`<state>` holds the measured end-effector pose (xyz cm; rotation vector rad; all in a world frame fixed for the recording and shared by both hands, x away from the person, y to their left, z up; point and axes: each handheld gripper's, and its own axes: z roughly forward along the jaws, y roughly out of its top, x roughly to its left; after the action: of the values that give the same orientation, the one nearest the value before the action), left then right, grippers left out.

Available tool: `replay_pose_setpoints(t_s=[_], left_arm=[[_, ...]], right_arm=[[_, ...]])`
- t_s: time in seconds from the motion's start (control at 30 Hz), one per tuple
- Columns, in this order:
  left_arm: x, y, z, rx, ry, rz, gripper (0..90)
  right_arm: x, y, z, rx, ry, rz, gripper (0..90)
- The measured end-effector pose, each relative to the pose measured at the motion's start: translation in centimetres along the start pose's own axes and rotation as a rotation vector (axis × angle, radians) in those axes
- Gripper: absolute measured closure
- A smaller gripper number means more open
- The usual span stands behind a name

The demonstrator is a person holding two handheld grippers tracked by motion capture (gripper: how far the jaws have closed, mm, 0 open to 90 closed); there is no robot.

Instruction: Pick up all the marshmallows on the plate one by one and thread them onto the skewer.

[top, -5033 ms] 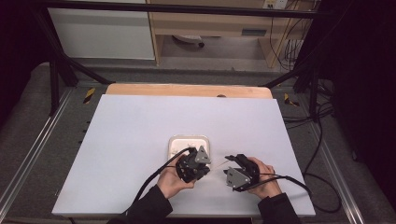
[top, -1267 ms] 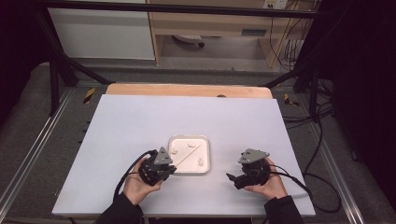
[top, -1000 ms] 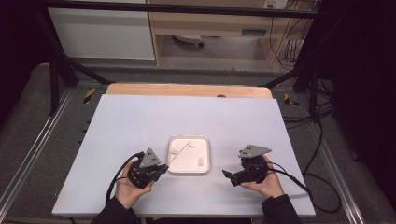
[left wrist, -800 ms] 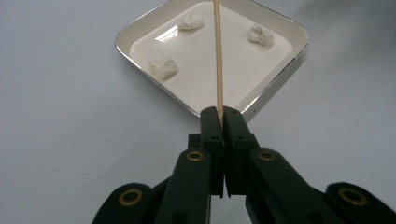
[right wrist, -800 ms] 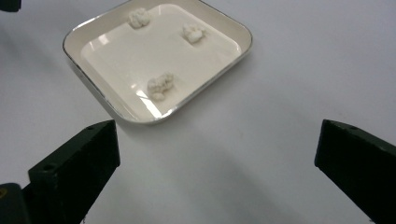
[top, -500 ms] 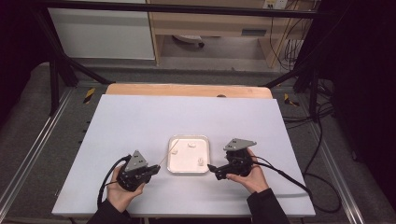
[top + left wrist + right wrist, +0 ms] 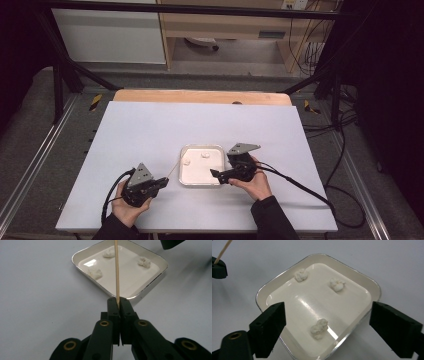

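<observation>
A white square dish (image 7: 192,181) sits near the table's front middle and holds three small white lumps (image 7: 301,274) (image 7: 337,284) (image 7: 319,328). My left gripper (image 7: 161,181) lies left of the dish, shut on a thin wooden skewer (image 7: 116,270) that points up and over the dish's rim (image 7: 75,262). My right gripper (image 7: 215,174) hovers at the dish's right front corner. In the right gripper view its jaws stand wide open, one on each side of the dish (image 7: 374,287), with the nearest lump between them. The right gripper (image 7: 332,327) holds nothing.
The white table top (image 7: 150,130) has a wooden strip (image 7: 200,96) along its far edge. Cables (image 7: 300,182) trail from both grippers toward the front and right. Metal rails (image 7: 30,170) run along both sides of the table.
Both grippers were together at the dish five seconds ago. Since then the left gripper drew back leftward with the skewer, and the right gripper moved out right, then returned to the dish.
</observation>
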<state>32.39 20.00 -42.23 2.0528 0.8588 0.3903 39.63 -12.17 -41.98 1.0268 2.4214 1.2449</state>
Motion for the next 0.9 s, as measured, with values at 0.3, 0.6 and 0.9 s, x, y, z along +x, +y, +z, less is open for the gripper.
replay_pose_setpoints(t_s=[0.3, 0.6, 0.9], left_arm=[[0.0, -0.1, 0.1, -0.004, -0.001, -0.008, 88.4], [-0.2, -0.1, 0.2, -0.007, -0.005, -0.005, 88.3], [-0.2, -0.1, 0.2, -0.020, -0.004, -0.014, 88.4]], right_arm=[[0.3, -0.7, 1.7, 0.054, 0.043, 0.000, 36.9], [0.5, -1.5, 2.8, 0.093, 0.018, -0.006, 56.6], [0.5, -1.6, 2.9, 0.099, 0.012, 0.001, 70.1]])
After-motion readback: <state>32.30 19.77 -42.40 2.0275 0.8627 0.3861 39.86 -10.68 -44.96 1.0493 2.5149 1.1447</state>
